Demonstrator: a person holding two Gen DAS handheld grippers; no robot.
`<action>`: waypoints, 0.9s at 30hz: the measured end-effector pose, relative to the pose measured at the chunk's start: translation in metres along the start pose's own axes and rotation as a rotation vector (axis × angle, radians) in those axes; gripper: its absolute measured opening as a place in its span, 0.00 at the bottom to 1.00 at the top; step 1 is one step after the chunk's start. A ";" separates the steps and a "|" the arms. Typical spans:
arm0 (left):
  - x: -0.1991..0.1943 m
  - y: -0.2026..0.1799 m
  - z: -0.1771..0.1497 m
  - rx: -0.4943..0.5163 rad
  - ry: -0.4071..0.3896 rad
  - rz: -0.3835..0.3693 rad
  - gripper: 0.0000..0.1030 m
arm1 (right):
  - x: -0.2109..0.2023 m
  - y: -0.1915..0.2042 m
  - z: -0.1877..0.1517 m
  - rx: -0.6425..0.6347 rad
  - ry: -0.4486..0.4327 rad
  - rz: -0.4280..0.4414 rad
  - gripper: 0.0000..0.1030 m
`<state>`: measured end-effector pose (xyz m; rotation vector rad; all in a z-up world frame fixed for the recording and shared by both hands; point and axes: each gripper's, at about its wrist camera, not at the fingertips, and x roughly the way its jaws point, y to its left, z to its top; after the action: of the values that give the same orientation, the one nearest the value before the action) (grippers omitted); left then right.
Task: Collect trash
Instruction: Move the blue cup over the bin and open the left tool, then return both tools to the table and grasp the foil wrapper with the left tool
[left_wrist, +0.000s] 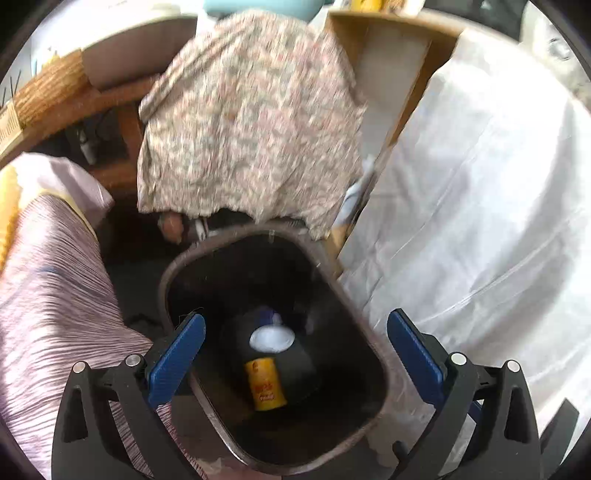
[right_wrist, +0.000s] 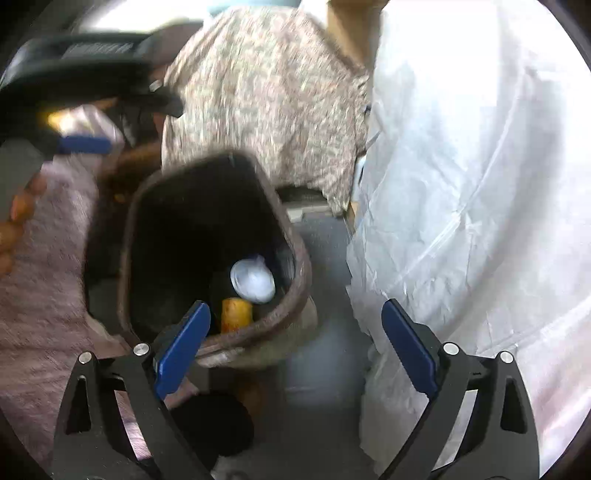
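**Checker:** Nearest the lens first, then by size.

**Operator:** Item one, my left gripper (left_wrist: 295, 354): black frame, flat blue pads, jaws spread wide with nothing between them, poised over the bin mouth. My right gripper (right_wrist: 295, 347) is the same, wide and empty, off the bin's near rim. I judge both have let go of their loads, hence the spread.

**Checker:** Largest items?

**Operator:** White sheet (left_wrist: 480, 206), crinkled, draped at the right. Pink ribbed fabric (left_wrist: 55, 295) at the left, soft folds. Floral cloth (left_wrist: 251, 122) hanging behind the bin, probably over a chair, though I can't tell.

**Checker:** The receptacle?

**Operator:** Dark trash bin (left_wrist: 343, 291), rounded-rectangular rim, rigid, standing on the floor between the fabrics, placed within reach of both hands, I'd say.

**Checker:** Contents?

**Operator:** White round cup or lid (left_wrist: 272, 339), smooth. Just beside it, a small yellow container (left_wrist: 265, 384), cylindrical, printed label, lying on its side at the bottom.
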<state>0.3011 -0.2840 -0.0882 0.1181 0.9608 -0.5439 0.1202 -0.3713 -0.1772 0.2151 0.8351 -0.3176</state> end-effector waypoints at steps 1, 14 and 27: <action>-0.014 -0.002 0.001 0.012 -0.036 -0.010 0.95 | -0.008 -0.002 0.001 0.029 -0.036 0.015 0.90; -0.167 0.025 -0.031 0.165 -0.288 0.166 0.95 | -0.063 0.041 0.035 0.059 -0.178 0.222 0.90; -0.278 0.126 -0.112 -0.055 -0.381 0.420 0.95 | -0.100 0.155 0.049 -0.199 -0.170 0.466 0.90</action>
<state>0.1540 -0.0309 0.0535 0.1558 0.5549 -0.1416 0.1464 -0.2224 -0.0601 0.1870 0.6205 0.1818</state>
